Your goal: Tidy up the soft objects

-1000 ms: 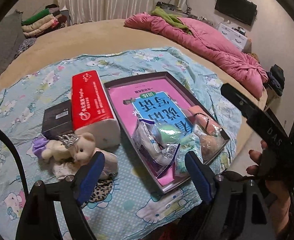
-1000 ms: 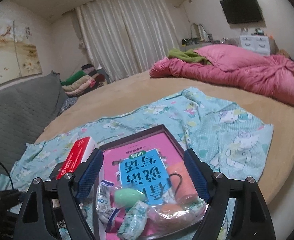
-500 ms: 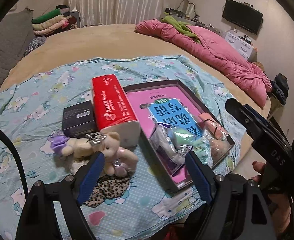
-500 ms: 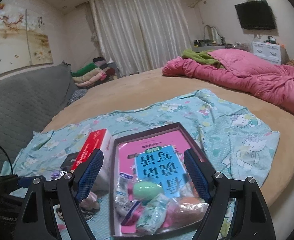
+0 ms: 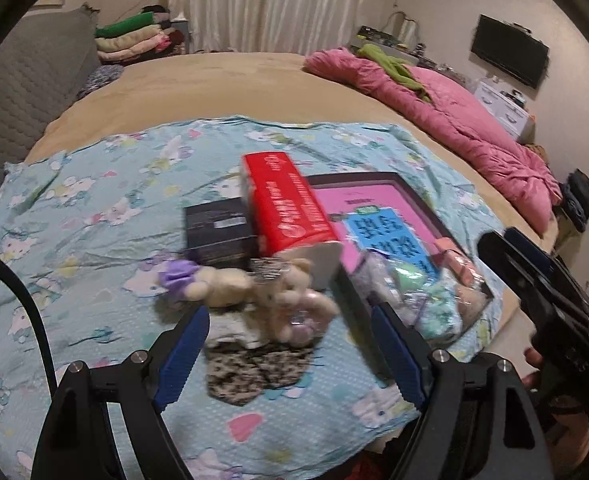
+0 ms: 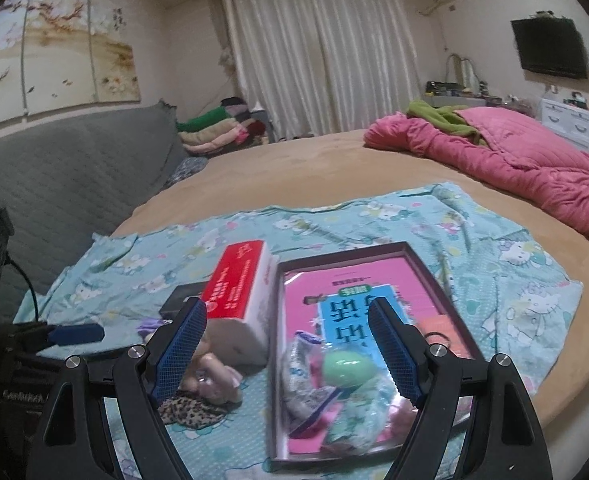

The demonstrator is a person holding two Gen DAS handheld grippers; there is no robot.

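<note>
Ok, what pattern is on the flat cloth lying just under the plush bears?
Leopard print, dark spots on tan: the flat cloth shows best in the left wrist view.

plush bears (image 5: 270,288) lying beside tissue pack (image 5: 286,208), leopard cloth (image 5: 254,368) under them, bagged soft items (image 6: 334,384) in tray (image 6: 426,264)

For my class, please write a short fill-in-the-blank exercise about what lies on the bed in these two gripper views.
1. The tissue pack standing beside the tray has a top coloured ____.
2. The plush bear lies on a patch of ____-print fabric.
3. The green egg-shaped sponge sits inside the ____.
4. The jaws of the left hand-held gripper and the right hand-held gripper stand ____, holding nothing.

Missing words: red; leopard; tray; open
</note>
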